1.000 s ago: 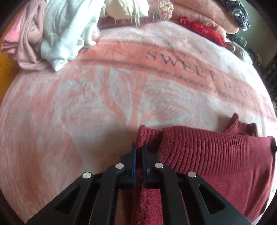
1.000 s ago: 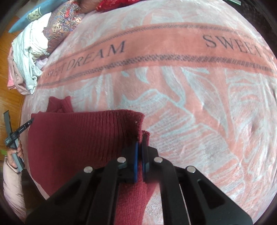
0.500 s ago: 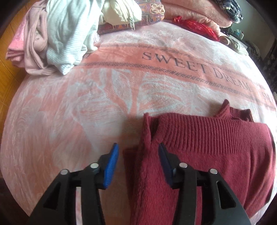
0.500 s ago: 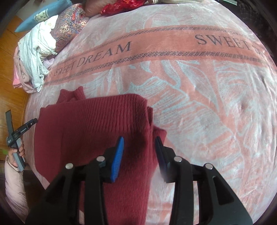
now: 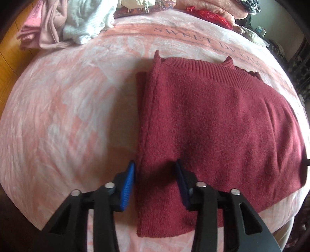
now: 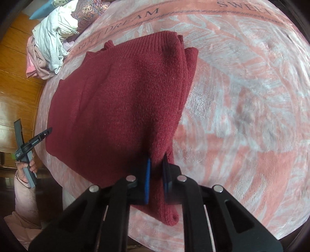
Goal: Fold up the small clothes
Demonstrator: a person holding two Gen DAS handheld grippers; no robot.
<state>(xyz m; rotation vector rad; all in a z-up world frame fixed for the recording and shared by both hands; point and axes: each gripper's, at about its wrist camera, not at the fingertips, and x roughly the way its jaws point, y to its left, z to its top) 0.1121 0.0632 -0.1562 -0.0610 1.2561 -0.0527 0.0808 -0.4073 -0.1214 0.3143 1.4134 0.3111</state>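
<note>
The bed is covered by a pink fleece blanket (image 5: pixel 64 108) printed with "SWEET DREAM". The dark red knit sweater (image 5: pixel 213 126) lies near the bed's near edge, and the blanket stretches bare to the left of it in the left wrist view and to the right of it in the right wrist view (image 6: pixel 242 116). A pile of pale clothes (image 5: pixel 73 25) sits at the far left corner by the wooden wall, well apart from the sweater; patterned and red fabrics (image 5: pixel 209 15) line the far edge.

The sweater is folded into a rough rectangle, its ribbed hem band along the far side and a doubled side fold running toward each camera. A small ribbed bit pokes out beyond the far edge.

The left hand-held gripper (image 5: pixel 155 182) has its blue pads apart, straddling the sweater's left fold at the near end without pinching it. The right hand-held gripper (image 6: pixel 157 178) has its pads drawn narrow around the right fold; cloth fills the gap, though whether they press it firmly I cannot tell. The left device and the hand holding it show at the left edge of the right wrist view.

Half a second ago both grippers stood wide open further up the folds; since then both have dropped back toward the near edge, and the right one has narrowed.
</note>
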